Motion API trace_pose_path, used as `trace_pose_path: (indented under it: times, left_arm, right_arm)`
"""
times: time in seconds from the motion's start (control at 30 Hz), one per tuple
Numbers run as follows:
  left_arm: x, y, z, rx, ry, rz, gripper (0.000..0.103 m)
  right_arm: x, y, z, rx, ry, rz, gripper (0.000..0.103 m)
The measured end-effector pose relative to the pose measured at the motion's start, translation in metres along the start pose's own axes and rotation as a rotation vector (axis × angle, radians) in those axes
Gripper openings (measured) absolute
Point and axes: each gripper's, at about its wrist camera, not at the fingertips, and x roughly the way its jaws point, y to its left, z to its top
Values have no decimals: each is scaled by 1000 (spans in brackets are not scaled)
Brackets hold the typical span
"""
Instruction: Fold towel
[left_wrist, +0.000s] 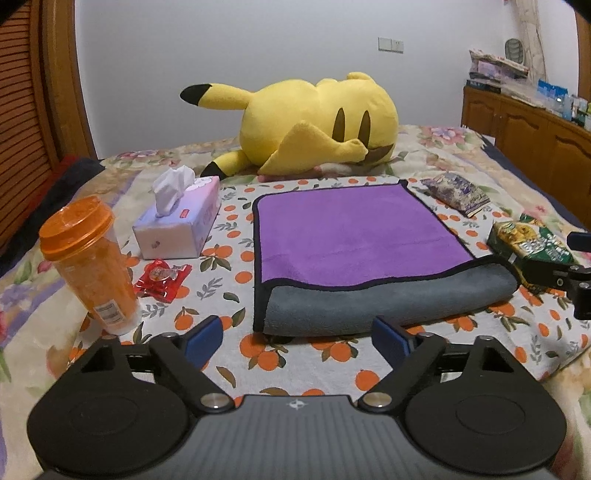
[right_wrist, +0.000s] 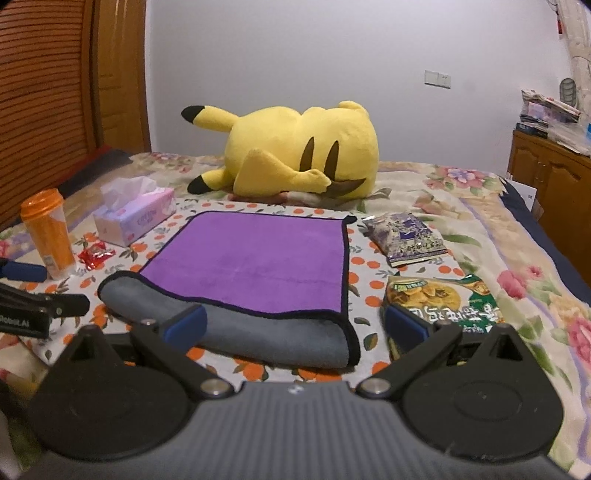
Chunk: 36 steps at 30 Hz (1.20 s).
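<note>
Towel folded once, both grippers held back empty.

The towel (left_wrist: 354, 236) was seen at twelve o'clock of the left gripper (left_wrist: 295, 338) and right gripper (right_wrist: 295, 326), jaws apart; its rolled fold ran nine-to-three, neither judged clearly nearer.

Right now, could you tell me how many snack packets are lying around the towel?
3: a red packet left of the towel, a purple packet at its far right, and a green chip bag at its near right.
</note>
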Motion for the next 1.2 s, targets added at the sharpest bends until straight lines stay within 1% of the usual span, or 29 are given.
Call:
trace_pose_path:
  times: [0.1,0.2,0.27,0.33,0.6,0.73,0.93,1.2]
  left_arm:
    - [9,3,1,3,4,9,83]
    - [17,7,3,-1,9,11,81]
    - [22,10,5,-6,15,9,79]
    - [27,12,6,-7,20,7,78]
    - [44,17,11,8,31,-4,66]
    - [53,20,13,24,38,-24,65]
    - [68,30,16,6,60,-50,64]
    - [81,37,19,-9,81,-79,54]
  right_arm:
    - [6,-1,1,-5,10,7,102]
    - [13,-2,2,-4,21,11,101]
    - [18,-4,2,-4,30,13,91]
    - [24,-6,2,2,47,18,90]
    - [39,-11,2,10,79,27,90]
    - [49,-14,1,7,104,28,89]
    - [62,-19,-1,16,141,32,88]
    - [77,-29,-5,37,186,38,87]
